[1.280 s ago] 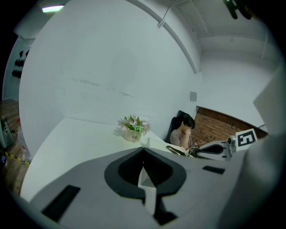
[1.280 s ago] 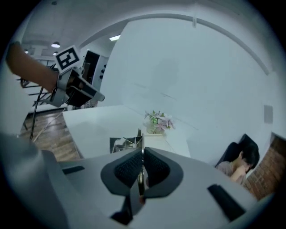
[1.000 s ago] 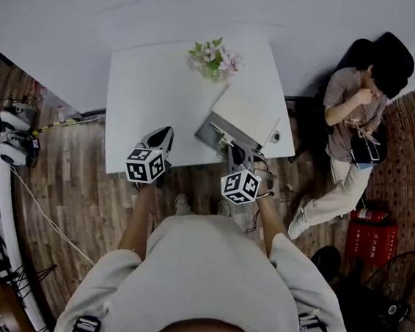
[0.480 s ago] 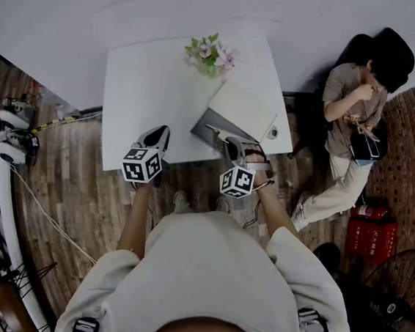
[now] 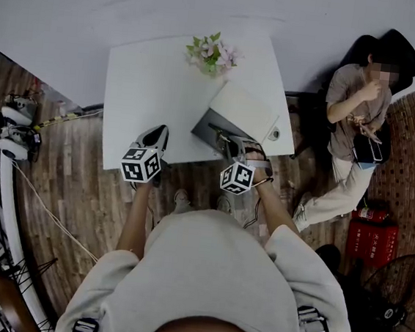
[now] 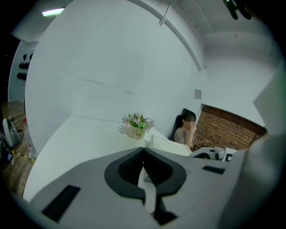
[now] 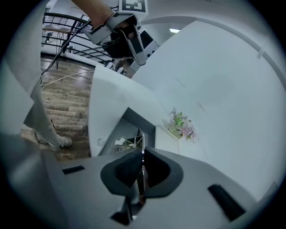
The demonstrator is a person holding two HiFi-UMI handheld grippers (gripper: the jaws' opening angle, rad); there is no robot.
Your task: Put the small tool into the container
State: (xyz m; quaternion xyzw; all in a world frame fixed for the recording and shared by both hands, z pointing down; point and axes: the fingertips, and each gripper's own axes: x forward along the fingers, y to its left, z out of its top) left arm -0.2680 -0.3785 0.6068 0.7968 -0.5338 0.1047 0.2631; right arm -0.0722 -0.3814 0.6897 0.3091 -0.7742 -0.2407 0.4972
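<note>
Jaws tight on small tool (image 7: 140, 140), clearest in right gripper view

**Both grippers over the worktop's near edge**

The white worktop (image 5: 138, 88) carries a pot of flowers (image 5: 213, 55) at the middle of its far edge. An open grey container (image 5: 204, 127) sits toward the near right corner, with its pale lid (image 5: 244, 111) on the far side. The left gripper (image 5: 162, 132) hangs over the near edge, apart from the container. The right gripper (image 5: 230, 143) reaches the container's near side, and a thin small tool (image 5: 218, 132) juts from its tip.

Matt white table (image 5: 141, 96), wood-plank floor (image 5: 65, 183), thin shiny metal tool (image 7: 140, 138)
</note>
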